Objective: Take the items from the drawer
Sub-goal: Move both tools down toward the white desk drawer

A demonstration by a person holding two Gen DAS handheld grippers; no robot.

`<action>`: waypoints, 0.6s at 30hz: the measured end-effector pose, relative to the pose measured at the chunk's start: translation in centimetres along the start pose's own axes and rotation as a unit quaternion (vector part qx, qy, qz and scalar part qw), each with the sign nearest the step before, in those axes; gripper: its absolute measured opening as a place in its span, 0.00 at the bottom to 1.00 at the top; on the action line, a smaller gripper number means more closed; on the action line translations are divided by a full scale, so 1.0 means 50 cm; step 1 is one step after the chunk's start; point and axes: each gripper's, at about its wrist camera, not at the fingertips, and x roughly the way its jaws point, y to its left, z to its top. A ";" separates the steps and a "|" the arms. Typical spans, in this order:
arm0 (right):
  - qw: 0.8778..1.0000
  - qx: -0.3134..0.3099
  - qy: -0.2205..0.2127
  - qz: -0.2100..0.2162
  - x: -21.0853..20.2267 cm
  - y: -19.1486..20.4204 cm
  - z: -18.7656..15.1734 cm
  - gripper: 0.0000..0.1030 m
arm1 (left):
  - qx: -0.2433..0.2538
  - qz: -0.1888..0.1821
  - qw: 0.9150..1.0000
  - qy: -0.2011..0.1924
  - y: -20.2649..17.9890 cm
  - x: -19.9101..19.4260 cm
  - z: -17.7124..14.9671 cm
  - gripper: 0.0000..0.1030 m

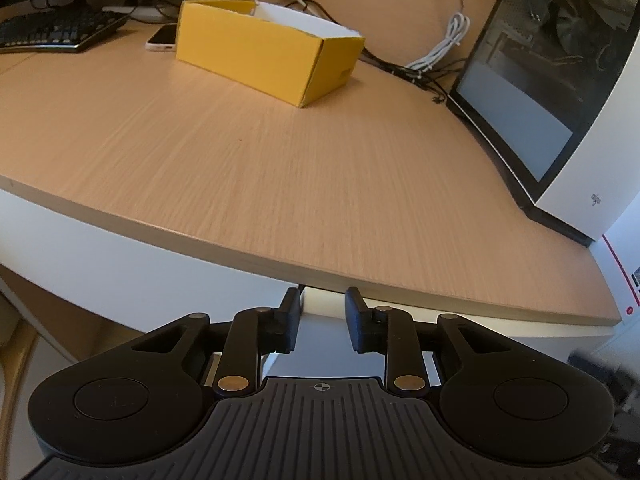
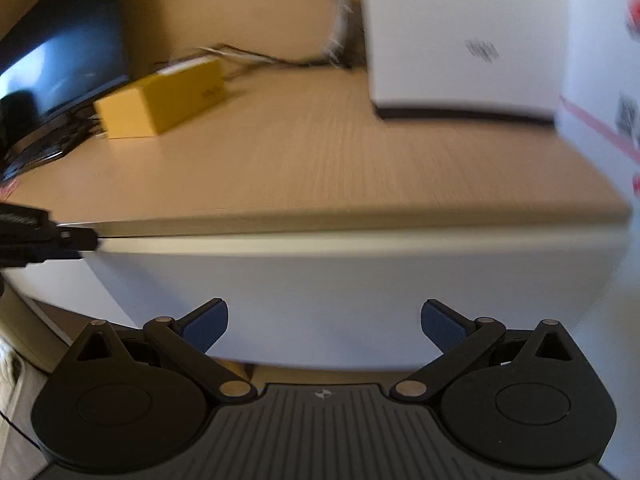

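Note:
The white drawer front (image 2: 340, 300) hangs just under the wooden desk top (image 2: 320, 168) and fills the middle of the right wrist view. The drawer's inside and its items are hidden. My left gripper (image 1: 322, 320) has its black fingers close together around the upper left edge of the drawer front (image 1: 322, 304). One fingertip (image 1: 291, 300) sits in the dark seam beside it. From the right wrist camera that left gripper (image 2: 60, 238) shows at the far left, level with the seam. My right gripper (image 2: 324, 326) stands wide open before the drawer front, and its blue pads (image 2: 208, 324) hold nothing.
On the desk stand an open yellow cardboard box (image 1: 264, 56), a phone (image 1: 162, 38), a keyboard (image 1: 56, 32), a white computer case (image 1: 560, 92) at the right, and loose cables (image 1: 440, 48) behind. A monitor (image 2: 60, 60) stands at the back left. The right wrist view is motion-blurred.

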 end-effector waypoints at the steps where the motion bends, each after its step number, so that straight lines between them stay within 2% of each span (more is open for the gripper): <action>1: 1.000 -0.018 -0.016 0.002 -0.005 0.010 0.008 1.00 | 0.001 0.000 1.000 -0.001 0.000 0.000 -0.001 0.27; 3: 0.998 -0.034 -0.044 -0.006 -0.005 0.021 0.026 1.00 | 0.001 -0.002 1.000 -0.001 0.002 0.001 0.000 0.27; 5: 0.998 -0.006 -0.053 -0.024 0.001 0.007 0.036 1.00 | 0.006 -0.004 1.000 0.001 0.002 0.002 0.001 0.27; 8: 0.998 0.026 -0.042 -0.031 0.010 -0.020 0.038 1.00 | 0.012 -0.009 1.000 0.003 0.005 0.002 0.002 0.27; 12: 0.999 0.022 -0.041 -0.018 0.003 -0.028 0.042 1.00 | 0.014 -0.013 1.000 0.008 0.009 0.004 0.006 0.28; 15: 0.995 0.084 0.006 0.045 0.005 -0.051 0.007 1.00 | 0.016 -0.015 1.000 0.008 0.010 0.003 0.006 0.28; 17: 0.992 0.118 0.029 0.044 0.013 -0.056 -0.023 1.00 | 0.018 -0.016 1.000 0.009 0.009 0.004 0.006 0.28; 18: 0.993 0.111 0.025 0.032 0.017 -0.043 -0.026 1.00 | 0.019 -0.016 1.000 0.010 0.008 0.003 0.006 0.28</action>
